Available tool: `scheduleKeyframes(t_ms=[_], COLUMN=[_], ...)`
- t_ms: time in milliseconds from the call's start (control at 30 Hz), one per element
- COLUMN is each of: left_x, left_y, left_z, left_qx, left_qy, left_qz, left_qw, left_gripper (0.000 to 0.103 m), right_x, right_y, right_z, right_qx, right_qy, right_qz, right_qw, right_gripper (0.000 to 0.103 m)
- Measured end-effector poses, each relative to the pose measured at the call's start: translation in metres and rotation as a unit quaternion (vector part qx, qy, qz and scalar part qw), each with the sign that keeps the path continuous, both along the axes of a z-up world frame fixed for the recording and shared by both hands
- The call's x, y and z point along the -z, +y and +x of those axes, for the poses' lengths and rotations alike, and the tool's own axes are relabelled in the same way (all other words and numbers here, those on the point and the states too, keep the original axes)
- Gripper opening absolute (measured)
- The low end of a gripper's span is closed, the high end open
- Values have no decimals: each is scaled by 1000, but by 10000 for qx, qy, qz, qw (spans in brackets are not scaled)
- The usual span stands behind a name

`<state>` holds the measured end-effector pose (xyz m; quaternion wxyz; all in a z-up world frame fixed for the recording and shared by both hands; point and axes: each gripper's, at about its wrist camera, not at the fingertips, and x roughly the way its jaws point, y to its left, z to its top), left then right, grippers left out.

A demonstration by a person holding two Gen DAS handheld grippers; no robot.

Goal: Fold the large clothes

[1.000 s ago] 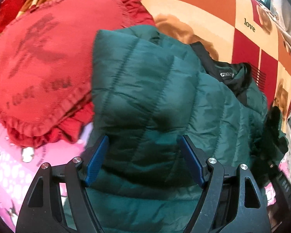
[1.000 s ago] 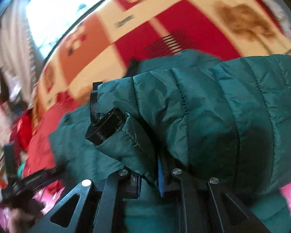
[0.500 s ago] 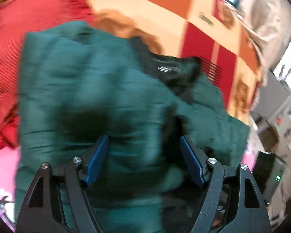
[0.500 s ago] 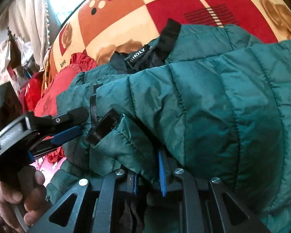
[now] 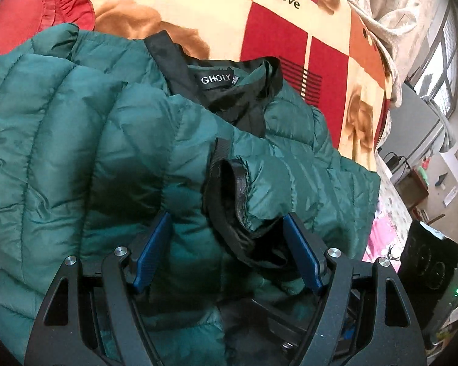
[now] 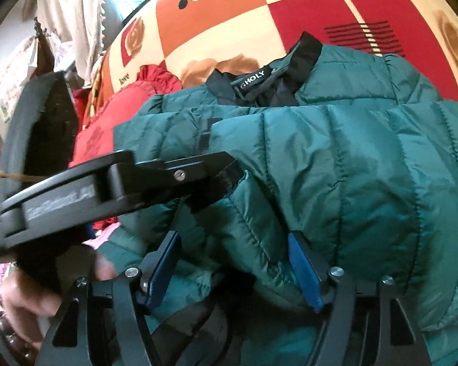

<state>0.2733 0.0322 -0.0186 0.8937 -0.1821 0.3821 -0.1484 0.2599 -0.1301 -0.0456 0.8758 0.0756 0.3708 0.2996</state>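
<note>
Left hand-held gripper [image 5: 227,251] first: in its own view the jaws stand wide and grip nothing, with the black-lined sleeve cuff [image 5: 229,195] of the green puffer jacket [image 5: 76,140] lying loose between the blue pads. That jacket sits on the bed, over the checked "love" blanket [image 5: 284,30], near the red frilly pillow [image 5: 42,0] at the bed's far left corner. You also get the collar label [image 5: 216,79] clearly, plus shelves and a window off to the right.

Right wrist view: the right hand-held gripper [image 6: 233,270] has just been opening, sleeve still between the jaws but no longer pinched. Only this view shows the person's hand [image 6: 30,299] holding the left tool.

Progress-wise, I'd say both sleeves are folded in across the body; folding the body over is still left.
</note>
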Motion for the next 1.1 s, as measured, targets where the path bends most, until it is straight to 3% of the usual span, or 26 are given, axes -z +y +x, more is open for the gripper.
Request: scheduleKeyframes(t_ms=[133, 267, 400, 600, 633, 667, 733, 900, 1100], left_x=[0, -1, -2, 12, 11, 10, 11, 2, -24], left_y=[3, -1, -12, -34, -36, -37, -39, -39, -7], left_z=[-1, -3, -4, -2, -3, -5, -3, -14, -28], left_qx=[34, 158, 398, 456, 461, 457, 437, 274, -235], left_qy=[-34, -51, -53, 98, 50, -36, 15, -323, -738], left_qz=[-91, -172, -304, 114, 157, 208, 336, 684, 810], left_qw=[9999, 9997, 9987, 9988, 9988, 9987, 9985, 9968, 9937], left_gripper=[76, 76, 76, 76, 73, 48, 19, 14, 14], right_x=[-1, -3, -1, 6, 6, 5, 4, 0, -8], right_y=[-9, -19, -26, -20, -21, -22, -24, -21, -28], right_z=[-6, -7, -6, -6, -7, -7, -7, -7, -9], right_qx=[-250, -75, -108, -246, -232, -209, -175, -139, -56], right_qy=[96, 81, 175, 209, 209, 195, 186, 135, 45], right_qz=[179, -131, -24, -175, -164, -153, -143, -197, -160], right_qw=[9995, 9999, 9998, 9993, 9994, 9995, 9996, 9996, 9998], right_gripper=[69, 69, 69, 69, 69, 69, 69, 69, 69])
